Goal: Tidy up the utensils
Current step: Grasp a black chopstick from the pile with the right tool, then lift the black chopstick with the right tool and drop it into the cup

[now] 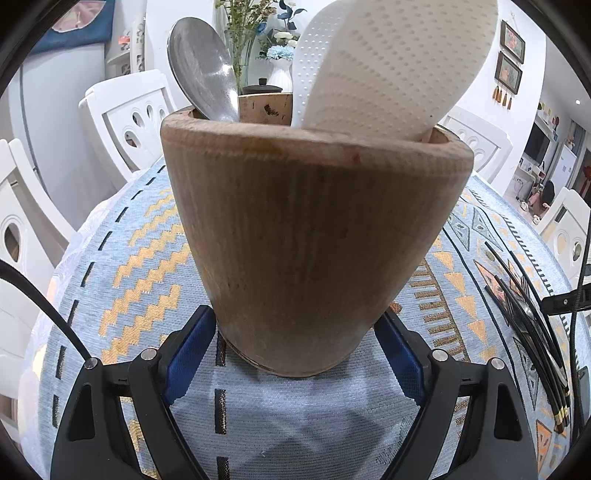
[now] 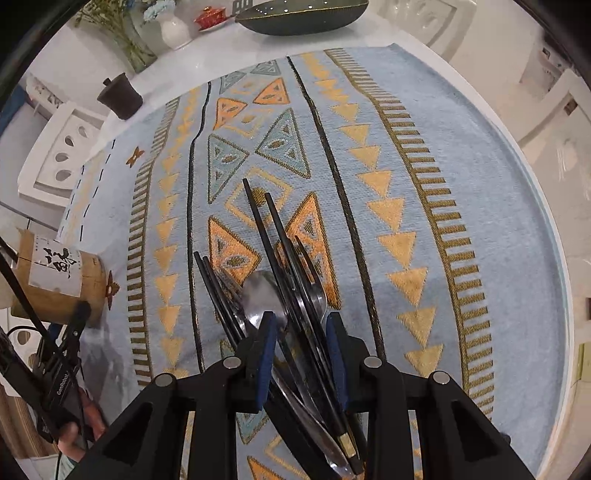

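A wooden utensil holder [image 1: 314,236] stands on the patterned blue tablecloth [image 1: 122,258]. It holds a metal spoon [image 1: 201,70] and a white dotted rice paddle [image 1: 388,62]. My left gripper [image 1: 295,339] has its blue pads against the holder's base on both sides. The holder also shows at the left of the right wrist view [image 2: 55,280]. My right gripper [image 2: 301,325] is shut on a bundle of utensils [image 2: 280,288]: black chopsticks, a metal spoon and a fork, held above the cloth. The same bundle shows at the right of the left wrist view [image 1: 528,317].
White chairs [image 1: 125,118] surround the table. A white vase with flowers [image 1: 279,70], a small dark lidded pot [image 2: 120,96], a red teacup [image 2: 210,16] and a dark oval dish [image 2: 303,16] stand at the table's far side.
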`<action>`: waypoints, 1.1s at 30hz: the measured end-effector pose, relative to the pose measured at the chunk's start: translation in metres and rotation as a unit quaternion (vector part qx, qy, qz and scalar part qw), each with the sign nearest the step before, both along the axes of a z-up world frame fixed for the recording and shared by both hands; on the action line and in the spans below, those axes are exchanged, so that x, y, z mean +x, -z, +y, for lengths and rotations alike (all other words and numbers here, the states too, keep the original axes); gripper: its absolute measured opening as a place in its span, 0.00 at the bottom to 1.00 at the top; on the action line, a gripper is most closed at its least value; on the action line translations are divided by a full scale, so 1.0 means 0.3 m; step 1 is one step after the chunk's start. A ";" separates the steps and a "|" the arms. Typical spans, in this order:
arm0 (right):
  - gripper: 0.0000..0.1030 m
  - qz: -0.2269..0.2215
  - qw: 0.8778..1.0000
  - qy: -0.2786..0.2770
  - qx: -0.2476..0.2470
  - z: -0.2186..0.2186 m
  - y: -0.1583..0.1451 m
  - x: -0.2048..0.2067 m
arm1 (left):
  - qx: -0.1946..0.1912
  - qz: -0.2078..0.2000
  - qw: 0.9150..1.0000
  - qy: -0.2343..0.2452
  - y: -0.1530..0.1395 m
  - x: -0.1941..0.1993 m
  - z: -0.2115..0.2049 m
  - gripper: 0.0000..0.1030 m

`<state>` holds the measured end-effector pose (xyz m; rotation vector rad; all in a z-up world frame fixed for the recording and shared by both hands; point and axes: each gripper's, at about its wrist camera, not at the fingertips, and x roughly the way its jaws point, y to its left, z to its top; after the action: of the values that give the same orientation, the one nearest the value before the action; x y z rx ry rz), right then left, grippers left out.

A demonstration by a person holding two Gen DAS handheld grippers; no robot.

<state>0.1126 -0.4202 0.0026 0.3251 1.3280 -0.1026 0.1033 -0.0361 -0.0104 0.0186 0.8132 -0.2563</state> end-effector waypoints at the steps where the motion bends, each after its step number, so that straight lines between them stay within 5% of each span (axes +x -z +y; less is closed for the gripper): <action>1: 0.19 0.000 1.000 -0.001 -0.003 0.000 0.003 0.003 | 0.000 0.001 1.000 0.000 0.001 0.001 0.000 0.84; 15: 0.09 -0.004 1.000 0.020 0.012 -0.045 0.040 0.028 | -0.002 0.007 1.000 0.000 0.013 0.010 0.002 0.85; 33: 0.07 -0.152 0.988 0.032 -0.002 0.021 -0.310 -0.251 | -0.003 0.005 1.000 -0.001 0.009 0.009 0.002 0.85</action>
<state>0.0373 -0.4140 0.0955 0.3641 1.0149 -0.1041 0.1061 -0.0354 -0.0131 0.0119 0.8230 -0.2575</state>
